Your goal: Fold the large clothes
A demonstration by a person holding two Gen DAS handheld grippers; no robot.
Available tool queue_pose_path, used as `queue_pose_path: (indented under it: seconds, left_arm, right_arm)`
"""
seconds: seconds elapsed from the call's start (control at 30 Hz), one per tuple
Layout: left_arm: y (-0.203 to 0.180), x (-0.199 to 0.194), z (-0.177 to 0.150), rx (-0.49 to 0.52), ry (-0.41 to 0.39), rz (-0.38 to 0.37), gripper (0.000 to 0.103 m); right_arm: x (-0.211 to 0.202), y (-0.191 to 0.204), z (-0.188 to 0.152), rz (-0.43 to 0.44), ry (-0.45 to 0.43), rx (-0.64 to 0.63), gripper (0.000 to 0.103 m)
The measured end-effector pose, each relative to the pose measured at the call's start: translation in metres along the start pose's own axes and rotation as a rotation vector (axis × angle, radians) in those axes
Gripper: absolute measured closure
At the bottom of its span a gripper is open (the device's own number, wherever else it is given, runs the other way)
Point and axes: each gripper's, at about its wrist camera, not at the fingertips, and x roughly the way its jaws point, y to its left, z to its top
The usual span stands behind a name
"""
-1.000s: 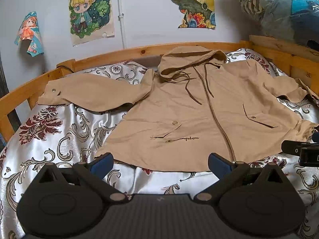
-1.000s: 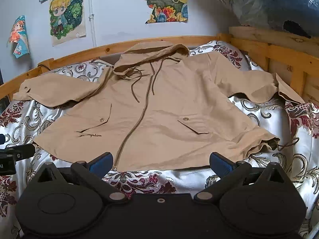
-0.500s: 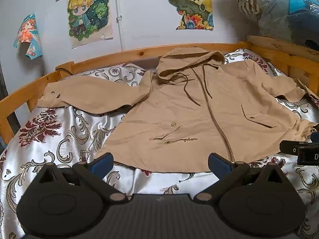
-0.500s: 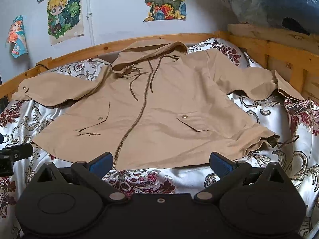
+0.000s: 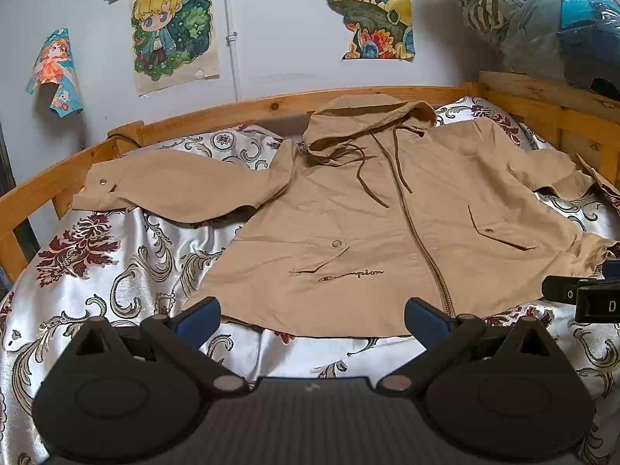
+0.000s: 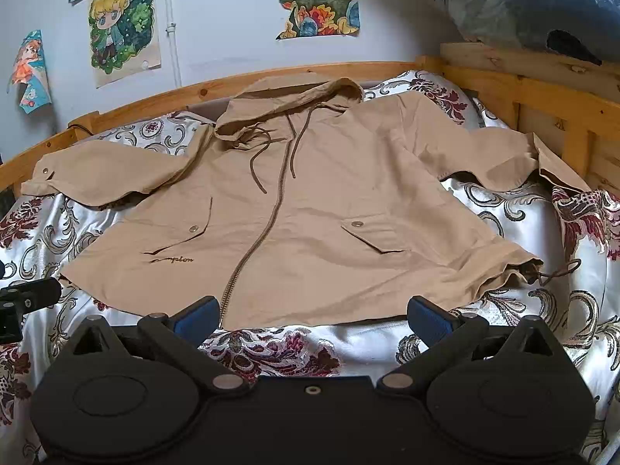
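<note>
A tan hooded jacket point(image 5: 387, 232) lay spread flat, front side up and zipped, on a bed covered with a silvery floral bedspread point(image 5: 116, 271). Its hood point(image 5: 368, 124) pointed away from both tools, toward a wooden bed rail point(image 5: 232, 110) and a pale wall with cartoon posters point(image 5: 170, 27).

The left gripper point(image 5: 312, 316) hovered just short of the jacket's hem, its blue-padded fingers point(image 5: 197, 314) spread wide apart and holding nothing. The hem edge lay directly ahead between the fingers, with the zipper's lower end just inside the right finger. One sleeve point(image 5: 174, 190) stretched out ahead and to the left.

The right gripper point(image 6: 314, 316) was likewise released, fingers point(image 6: 428, 316) wide and empty, facing the hem. The zipper's lower end sat near its left finger. The other sleeve point(image 6: 484, 159) reached ahead and to the right, toward the wooden side rail point(image 6: 542, 112). A hem drawcord point(image 6: 558, 271) trailed off the jacket's right corner.

Each gripper's tip showed at the edge of the other's view.
</note>
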Motion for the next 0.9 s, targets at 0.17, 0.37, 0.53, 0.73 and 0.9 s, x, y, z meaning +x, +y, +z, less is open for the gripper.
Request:
queue_pose_path:
  seconds: [0.17,0.37,0.53,0.73,0.9]
  left_arm:
    - [0.0002,-0.0001,0.0,0.0,0.0,0.0,0.0]
    - [0.0006,0.0,-0.0003,0.0,0.0,-0.001,0.0]
    - [0.0007,-0.0001,-0.0003,0.0,0.0,-0.002,0.0]
    - [0.0007,0.0001,-0.0005,0.0,0.0,-0.002,0.0]
    - [0.0027,0.0004,-0.0017,-0.002,0.004,0.003,0.0]
  right_arm:
    - [0.0,0.0,-0.0001,0.0,0.0,0.0,0.001]
    - [0.0002,-0.0002,-0.0003,0.0,0.001,0.001,0.001]
    - [0.0003,-0.0003,0.0,0.0,0.001,0.001,0.001]
    - [0.0004,-0.0007,0.0003,0.001,0.002,0.0,0.001]
    - [0.0004,-0.0006,-0.0013,0.0,0.006,0.003,0.001]
